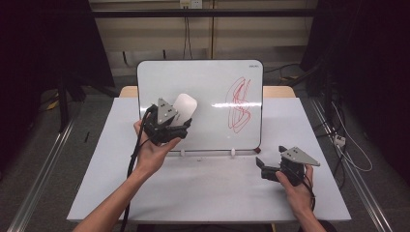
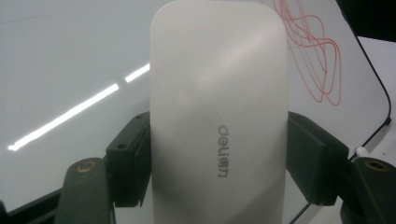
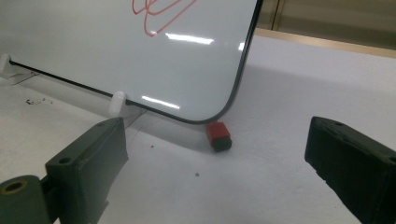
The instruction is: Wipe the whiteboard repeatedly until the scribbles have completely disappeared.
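Observation:
A white oblong eraser [image 1: 185, 107] with grey lettering is clamped between the jaws of my left gripper [image 1: 183, 121], held up in front of the left half of the whiteboard [image 1: 208, 82]. In the left gripper view the eraser [image 2: 219, 93] stands upright and both black pads press its sides. A red scribble [image 1: 240, 104] marks the board's right half, to the right of the eraser. My right gripper [image 1: 261, 168] rests low on the table at the right, open with nothing between its jaws, which point toward the board's lower right corner [image 3: 219, 114].
The whiteboard leans on white clips [image 1: 233, 152] on a white table [image 1: 208, 193]. A small red and black block [image 3: 218, 135] lies on the table under the board's lower right corner. Dark floor and cables surround the table.

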The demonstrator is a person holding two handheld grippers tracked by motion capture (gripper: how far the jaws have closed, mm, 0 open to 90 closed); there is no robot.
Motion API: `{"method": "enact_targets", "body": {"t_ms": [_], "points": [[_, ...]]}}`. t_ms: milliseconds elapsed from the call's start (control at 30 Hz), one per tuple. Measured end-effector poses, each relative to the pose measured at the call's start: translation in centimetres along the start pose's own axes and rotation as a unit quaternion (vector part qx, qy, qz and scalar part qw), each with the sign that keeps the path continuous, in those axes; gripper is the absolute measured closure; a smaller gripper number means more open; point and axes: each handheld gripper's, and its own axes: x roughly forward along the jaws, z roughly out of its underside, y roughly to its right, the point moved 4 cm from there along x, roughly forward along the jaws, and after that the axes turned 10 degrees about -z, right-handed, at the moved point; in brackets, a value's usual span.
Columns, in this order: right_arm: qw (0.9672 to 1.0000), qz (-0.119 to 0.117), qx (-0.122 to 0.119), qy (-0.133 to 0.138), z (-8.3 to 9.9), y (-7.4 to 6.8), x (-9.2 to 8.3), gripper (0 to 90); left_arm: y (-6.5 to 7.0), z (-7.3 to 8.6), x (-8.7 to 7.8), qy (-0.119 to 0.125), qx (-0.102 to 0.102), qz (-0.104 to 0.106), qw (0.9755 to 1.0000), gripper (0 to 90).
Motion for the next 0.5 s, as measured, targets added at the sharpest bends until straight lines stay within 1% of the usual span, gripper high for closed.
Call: {"method": "enact_targets", "body": {"t_ms": [133, 200, 233, 267, 500], "points": [[1.0, -0.002, -0.001, -0.001, 0.0, 0.0, 0.0, 5.7, 0.7, -0.8, 0.4, 0.003, 0.013, 0.004, 0.9999, 31.0], [1.0, -0.002, 0.0, -0.001, 0.0, 0.0, 0.0, 5.7, 1.1, -1.3, 0.7, 0.007, 0.015, 0.007, 0.9998, 31.0], [1.0, -0.002, 0.0, -0.001, 0.0, 0.0, 0.0, 5.7, 1.1, -1.3, 0.7, 0.007, 0.015, 0.007, 0.9998, 31.0], [1.0, -0.003, 0.001, -0.001, 0.0, 0.0, 0.0, 5.7, 1.3, -1.7, 1.0, 0.007, 0.02, 0.009, 0.9998, 31.0], [1.0, -0.003, 0.0, 0.0, 0.0, 0.0, 0.0, 5.7, 1.9, -2.6, 1.7, 0.011, 0.023, 0.012, 0.9996, 31.0]]}}
